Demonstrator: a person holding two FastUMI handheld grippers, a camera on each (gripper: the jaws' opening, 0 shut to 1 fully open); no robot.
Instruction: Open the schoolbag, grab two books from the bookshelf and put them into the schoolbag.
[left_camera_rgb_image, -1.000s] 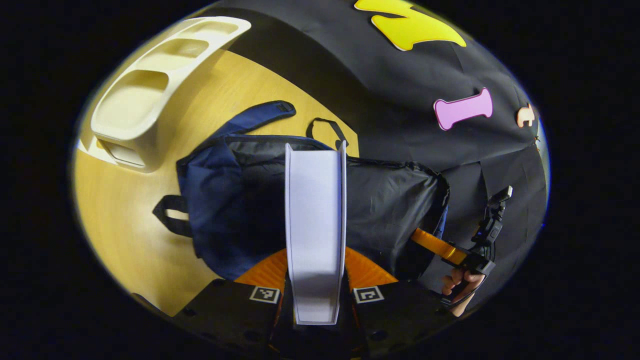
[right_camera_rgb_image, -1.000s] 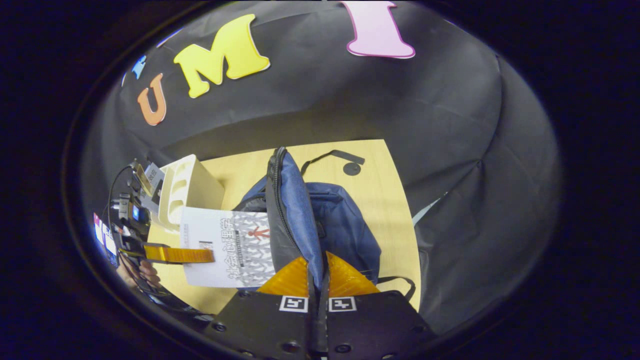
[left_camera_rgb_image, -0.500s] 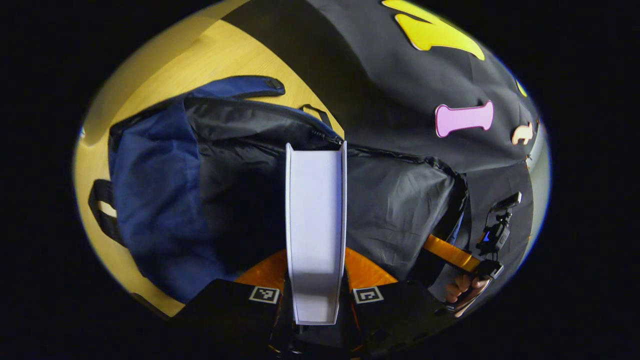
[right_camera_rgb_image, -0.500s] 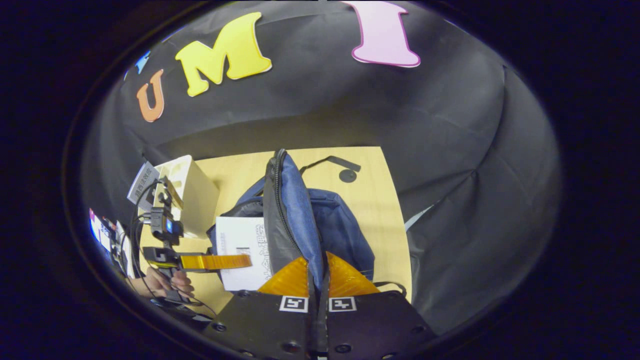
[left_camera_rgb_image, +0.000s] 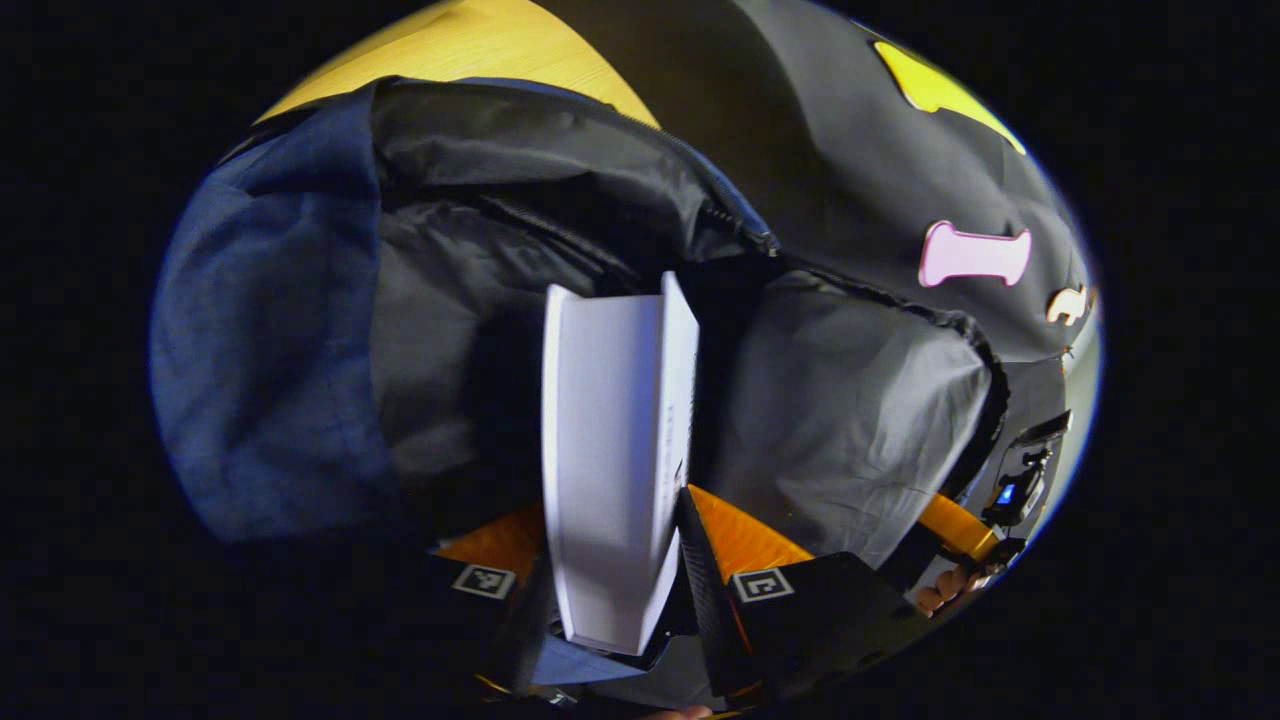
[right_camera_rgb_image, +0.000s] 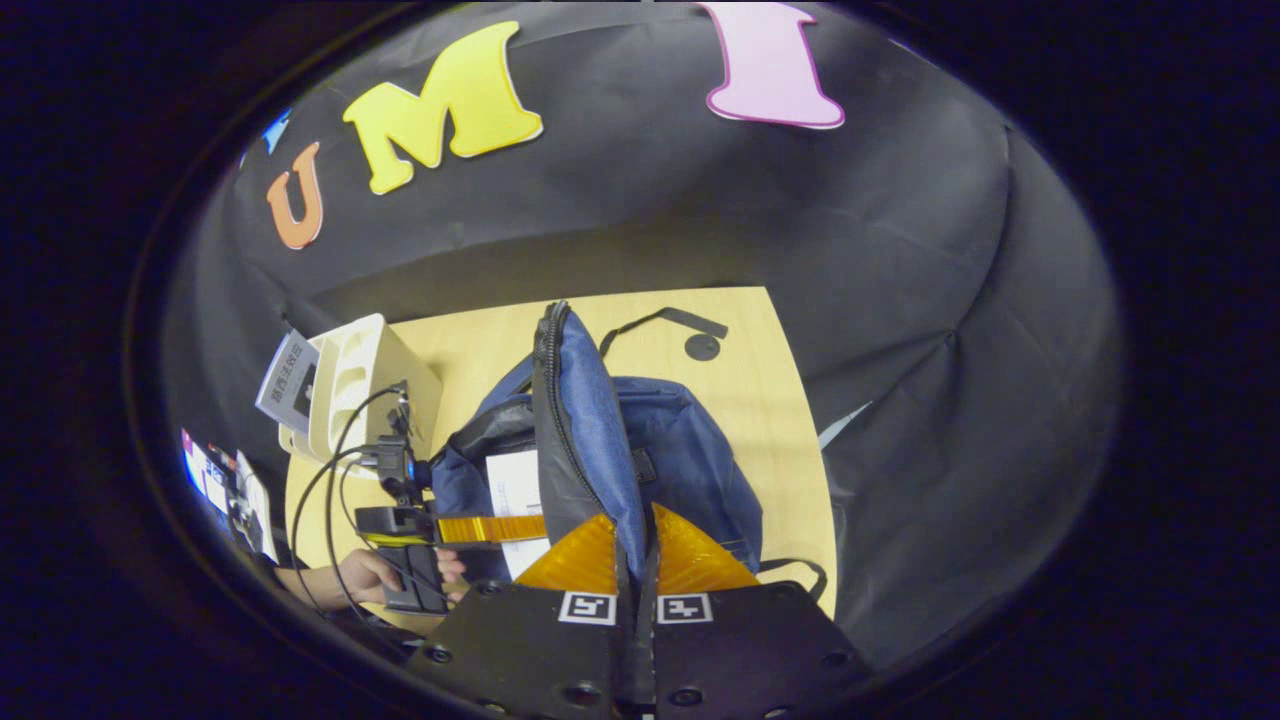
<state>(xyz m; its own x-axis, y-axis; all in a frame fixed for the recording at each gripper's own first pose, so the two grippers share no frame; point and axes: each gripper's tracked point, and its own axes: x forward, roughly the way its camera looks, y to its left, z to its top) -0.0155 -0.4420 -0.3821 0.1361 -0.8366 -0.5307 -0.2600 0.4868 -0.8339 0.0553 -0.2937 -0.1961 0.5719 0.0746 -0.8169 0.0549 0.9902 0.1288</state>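
Figure: My two grippers at the open schoolbag (right_camera_rgb_image: 690, 470), one feeding in a book, the other lifting the flap.

My left gripper (left_camera_rgb_image: 610, 520) holds the white book (left_camera_rgb_image: 612, 460) edge-on between its jaws, its far end pointing toward 12 o'clock into the bag's dark lining (left_camera_rgb_image: 850, 420). My right gripper (right_camera_rgb_image: 635, 555) has its jaws nearly together, pinching the schoolbag's zippered flap (right_camera_rgb_image: 580, 420), which stands upright toward 12 o'clock. In the right gripper view, the left hand (right_camera_rgb_image: 375, 575) reaches in level from 9 o'clock; the cream bookshelf (right_camera_rgb_image: 365, 385) stands at 10 o'clock on the wooden table (right_camera_rgb_image: 770, 400).
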